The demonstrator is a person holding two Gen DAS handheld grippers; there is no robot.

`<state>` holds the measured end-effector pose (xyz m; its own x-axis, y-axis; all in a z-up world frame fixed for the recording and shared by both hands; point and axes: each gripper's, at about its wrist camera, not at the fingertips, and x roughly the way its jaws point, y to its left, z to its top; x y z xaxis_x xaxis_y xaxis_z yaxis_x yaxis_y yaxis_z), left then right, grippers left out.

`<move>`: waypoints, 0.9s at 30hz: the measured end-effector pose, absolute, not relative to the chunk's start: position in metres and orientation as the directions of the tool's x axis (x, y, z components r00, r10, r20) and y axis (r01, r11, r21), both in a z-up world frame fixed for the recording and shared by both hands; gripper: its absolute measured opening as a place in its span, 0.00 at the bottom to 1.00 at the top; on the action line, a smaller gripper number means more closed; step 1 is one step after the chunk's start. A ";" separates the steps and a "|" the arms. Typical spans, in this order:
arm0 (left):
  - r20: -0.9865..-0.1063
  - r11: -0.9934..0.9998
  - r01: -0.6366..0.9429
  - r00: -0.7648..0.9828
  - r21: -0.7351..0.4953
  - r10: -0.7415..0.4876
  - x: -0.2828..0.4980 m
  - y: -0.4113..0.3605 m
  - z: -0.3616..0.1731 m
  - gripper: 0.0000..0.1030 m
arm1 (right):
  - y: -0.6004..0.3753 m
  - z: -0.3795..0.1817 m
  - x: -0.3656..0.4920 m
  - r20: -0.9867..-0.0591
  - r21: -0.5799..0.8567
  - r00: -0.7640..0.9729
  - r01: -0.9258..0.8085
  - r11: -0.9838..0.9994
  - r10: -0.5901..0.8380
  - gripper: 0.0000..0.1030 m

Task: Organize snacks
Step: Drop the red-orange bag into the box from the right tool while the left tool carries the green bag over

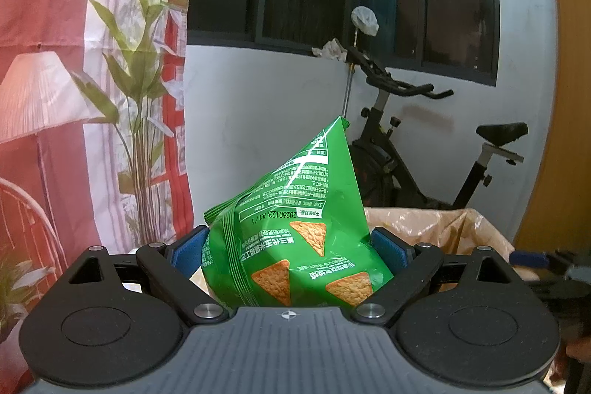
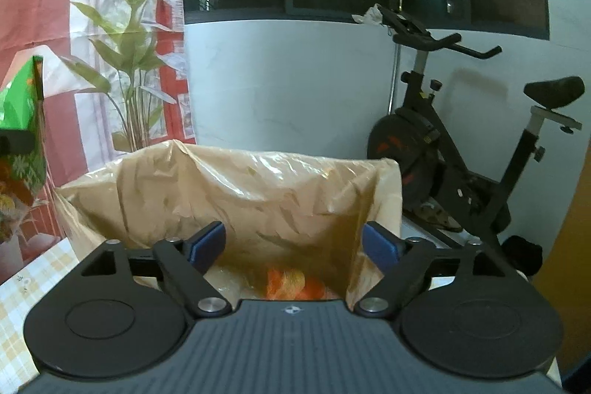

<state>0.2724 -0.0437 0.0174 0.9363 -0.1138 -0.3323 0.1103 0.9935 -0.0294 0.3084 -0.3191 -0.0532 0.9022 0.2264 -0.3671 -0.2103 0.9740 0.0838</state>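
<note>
A green bag of triangular chips (image 1: 295, 231) stands up between the blue pads of my left gripper (image 1: 288, 248), which is shut on it. The same green bag (image 2: 22, 120) shows at the far left edge of the right wrist view. My right gripper (image 2: 293, 242) is open over the mouth of a bin lined with a tan plastic bag (image 2: 236, 187); nothing is between its fingers. An orange snack packet (image 2: 291, 283) lies down inside the bin, just below the open jaws. The bin's tan liner (image 1: 443, 228) also appears behind and right of the left gripper.
An exercise bike (image 2: 461, 150) stands at the right against a white wall under a dark window. A red curtain with a printed plant (image 2: 122, 61) hangs at the left. A checked tablecloth (image 2: 22, 290) covers the surface at lower left. The right gripper's tip (image 1: 532, 259) shows at the right edge.
</note>
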 end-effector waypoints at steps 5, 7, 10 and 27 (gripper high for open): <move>-0.325 0.992 0.120 0.938 -0.027 -0.122 0.282 -0.051 0.022 0.91 | -0.325 -0.056 0.297 -0.343 0.096 0.910 -0.212 0.973 0.232 0.83; -0.310 0.991 0.135 0.941 -0.023 -0.135 0.287 -0.057 0.025 0.91 | -0.324 -0.057 0.295 -0.337 0.094 0.913 -0.210 0.973 0.230 0.83; -0.287 0.985 0.170 0.942 -0.034 -0.172 0.300 -0.069 0.028 0.91 | -0.322 -0.056 0.294 -0.330 0.104 0.916 -0.207 0.973 0.230 0.83; -0.432 0.939 0.308 0.834 -0.152 -0.343 0.382 -0.101 -0.010 0.96 | -0.324 -0.061 0.290 -0.306 0.118 0.923 -0.206 0.971 0.233 0.83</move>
